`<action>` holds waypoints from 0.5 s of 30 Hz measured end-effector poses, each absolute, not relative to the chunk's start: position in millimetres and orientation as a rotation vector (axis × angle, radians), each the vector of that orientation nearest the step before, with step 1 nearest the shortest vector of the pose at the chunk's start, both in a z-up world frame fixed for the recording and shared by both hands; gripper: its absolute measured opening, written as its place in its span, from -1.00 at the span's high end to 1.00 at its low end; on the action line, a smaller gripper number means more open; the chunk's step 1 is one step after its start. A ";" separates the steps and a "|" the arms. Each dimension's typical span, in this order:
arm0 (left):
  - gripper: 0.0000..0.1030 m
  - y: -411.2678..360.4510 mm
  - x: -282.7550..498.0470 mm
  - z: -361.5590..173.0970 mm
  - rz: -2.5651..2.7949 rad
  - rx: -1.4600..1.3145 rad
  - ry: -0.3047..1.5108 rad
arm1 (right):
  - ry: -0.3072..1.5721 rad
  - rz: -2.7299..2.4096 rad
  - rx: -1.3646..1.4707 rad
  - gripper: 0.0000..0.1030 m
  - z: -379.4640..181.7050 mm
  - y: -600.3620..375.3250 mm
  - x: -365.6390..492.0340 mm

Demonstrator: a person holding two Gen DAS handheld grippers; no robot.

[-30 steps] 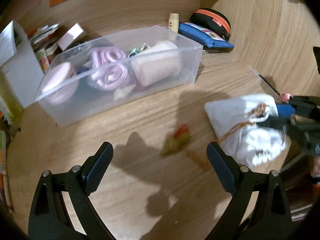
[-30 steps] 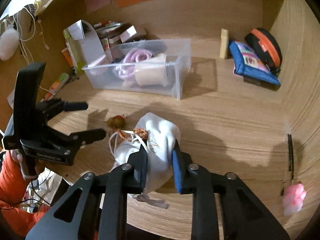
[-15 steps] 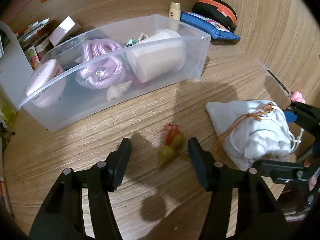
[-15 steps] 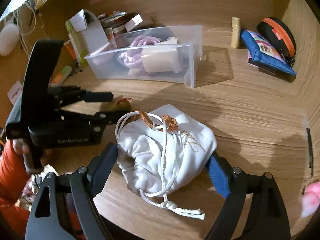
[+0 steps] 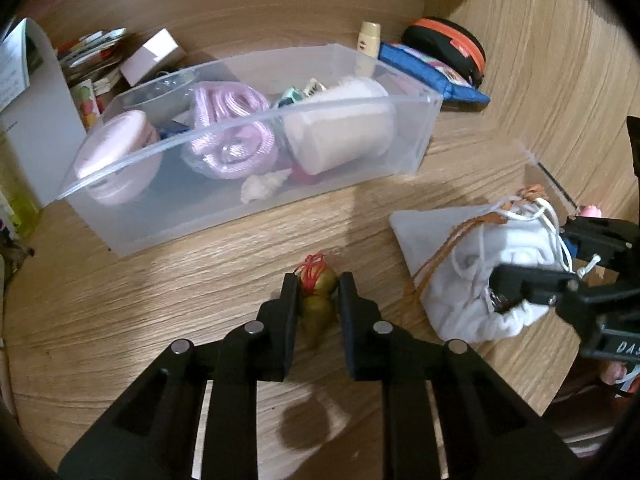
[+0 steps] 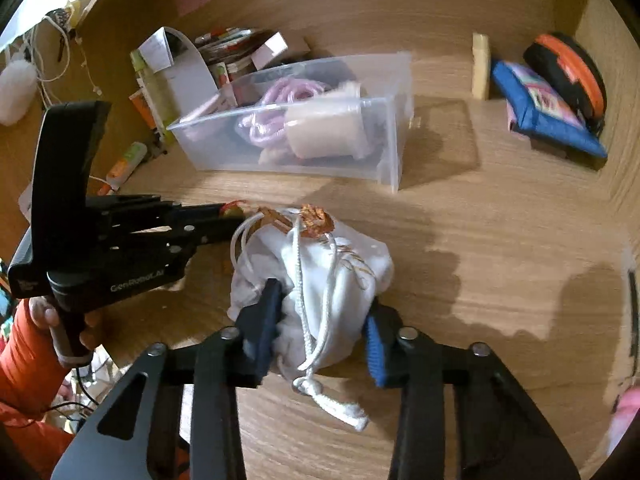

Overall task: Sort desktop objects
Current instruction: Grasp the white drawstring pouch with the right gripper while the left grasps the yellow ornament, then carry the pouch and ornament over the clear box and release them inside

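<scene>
A small olive gourd charm (image 5: 316, 312) with red thread lies on the wooden desk. My left gripper (image 5: 318, 280) has its jaws closing on it, and both pads press its sides. A white drawstring pouch (image 6: 352, 256) with an orange cord sits to its right. My right gripper (image 6: 324, 296) is closing on the pouch, its fingers sinking into the cloth. In the left wrist view the pouch (image 5: 440, 264) and right gripper (image 5: 536, 256) show at the right edge. A clear plastic bin (image 5: 256, 216) behind holds pink rope, a white roll, a pink round case and a shell.
At the back right lie a blue pouch (image 5: 436, 76), a black and orange case (image 5: 448, 40) and a cream bottle (image 5: 369, 42). A white file holder (image 5: 40, 120) with papers stands left of the bin. A hand in an orange sleeve (image 6: 28, 352) holds the left gripper.
The left jaws went from wide open to closed around the gourd charm. The right gripper let go of the pouch, opened wide around it, and closed on it again.
</scene>
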State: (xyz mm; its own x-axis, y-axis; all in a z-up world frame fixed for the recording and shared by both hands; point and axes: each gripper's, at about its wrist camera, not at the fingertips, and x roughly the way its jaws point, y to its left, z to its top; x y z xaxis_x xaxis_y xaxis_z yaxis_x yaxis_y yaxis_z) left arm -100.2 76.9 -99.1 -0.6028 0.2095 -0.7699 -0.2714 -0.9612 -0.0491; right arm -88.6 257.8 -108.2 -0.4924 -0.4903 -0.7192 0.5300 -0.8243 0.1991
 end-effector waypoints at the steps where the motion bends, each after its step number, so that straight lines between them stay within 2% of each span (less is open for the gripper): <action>1: 0.63 75.0 -99.5 -96.0 2.602 -1.223 0.100 | 0.064 -2.303 1.069 0.42 -104.1 257.1 -87.7; 15: 0.64 43.0 -97.3 -14.9 2.733 -0.994 0.022 | 0.171 -2.347 0.840 0.42 -38.4 224.5 -94.5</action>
State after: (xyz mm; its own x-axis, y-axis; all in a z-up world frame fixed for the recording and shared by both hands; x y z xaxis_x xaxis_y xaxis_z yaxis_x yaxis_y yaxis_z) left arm -97.3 43.0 -14.9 -0.7422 0.2123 -0.6357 -0.2223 -0.9728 -0.0653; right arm -94.5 224.5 -38.4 -0.5968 -0.5216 -0.6097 0.6046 -0.7919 0.0857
